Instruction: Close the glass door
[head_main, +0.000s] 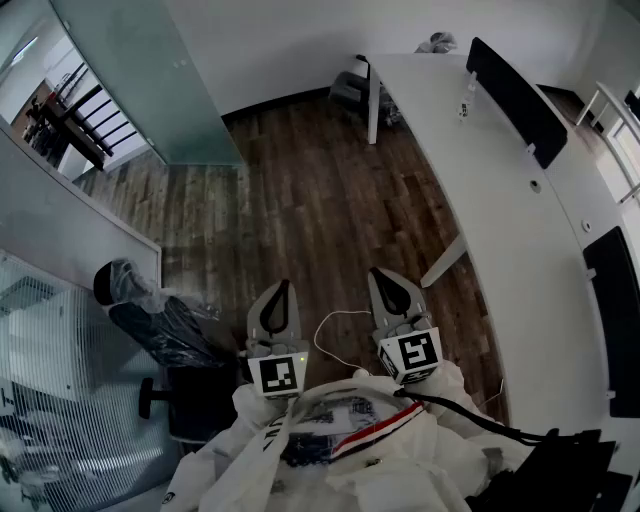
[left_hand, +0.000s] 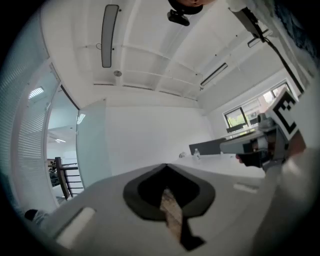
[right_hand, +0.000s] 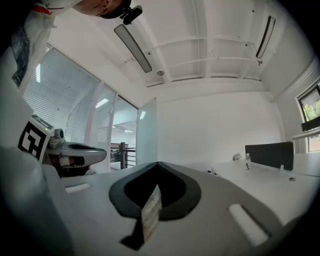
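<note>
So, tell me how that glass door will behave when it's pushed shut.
The glass door is a tall, wide panel, so probably heavy and slow to start moving. It looks rigid, so it should move as one piece. Its frosted face looks smooth, so contact may slip.

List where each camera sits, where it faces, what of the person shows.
Head view: on head, steeply down at floor, glass door, desk; left gripper, right gripper, sleeves.
Left gripper view: on left gripper, level toward door; shut jaws, right gripper.
Right gripper view: on right gripper, same heading; shut jaws, left gripper.
All share door, desk.
</note>
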